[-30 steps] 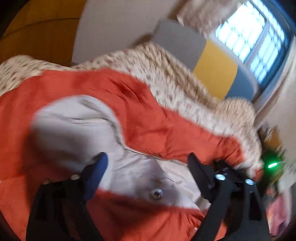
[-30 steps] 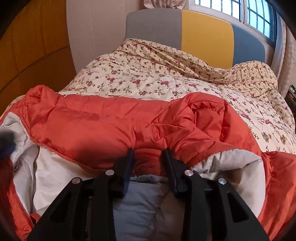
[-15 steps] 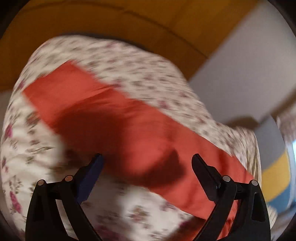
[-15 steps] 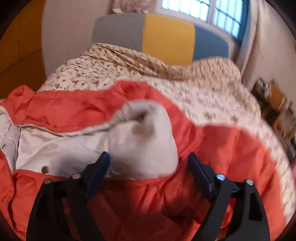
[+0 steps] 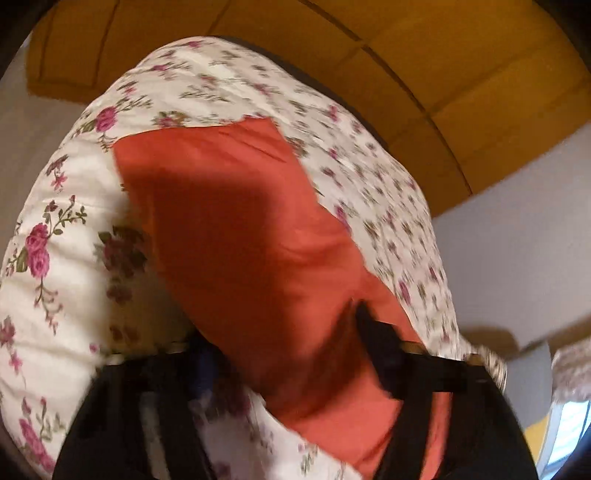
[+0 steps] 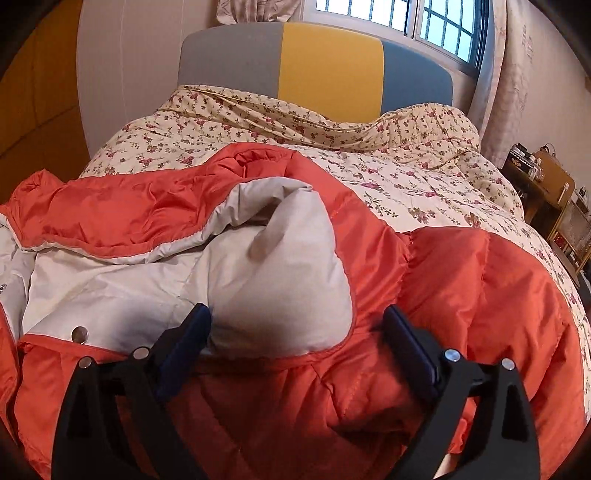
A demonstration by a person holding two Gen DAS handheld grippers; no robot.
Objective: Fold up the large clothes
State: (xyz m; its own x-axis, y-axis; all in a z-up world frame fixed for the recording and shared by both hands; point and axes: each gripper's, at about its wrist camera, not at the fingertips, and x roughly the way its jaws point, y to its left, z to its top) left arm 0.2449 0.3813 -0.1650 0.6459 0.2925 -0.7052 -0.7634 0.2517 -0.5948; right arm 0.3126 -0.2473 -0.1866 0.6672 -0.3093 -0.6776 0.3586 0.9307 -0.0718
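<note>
A padded orange jacket [image 6: 461, 288] with pale grey lining [image 6: 280, 280] lies spread on the flowered bed quilt [image 6: 406, 177]. My right gripper [image 6: 295, 317] stands open just above it. A bulge of grey lining sits between its fingers without touching the pads, and its jaws are still widening. In the left wrist view a flat orange sleeve [image 5: 236, 221] stretches away over the quilt [image 5: 55, 258]. My left gripper [image 5: 288, 350] straddles the sleeve's near part. Its jaws are closing, and the orange cloth fills the gap between the blurred fingers.
A padded headboard [image 6: 328, 66] in grey, yellow and blue stands at the far end of the bed, under a window [image 6: 436, 26]. Wooden furniture with small items [image 6: 543, 192] stands right of the bed. Yellow wall panels [image 5: 406, 55] rise beyond the sleeve's end.
My left gripper swung from the jacket's open grey front out to the sleeve and narrowed around it. My right gripper let go of the orange fold, opened wide and shifted right.
</note>
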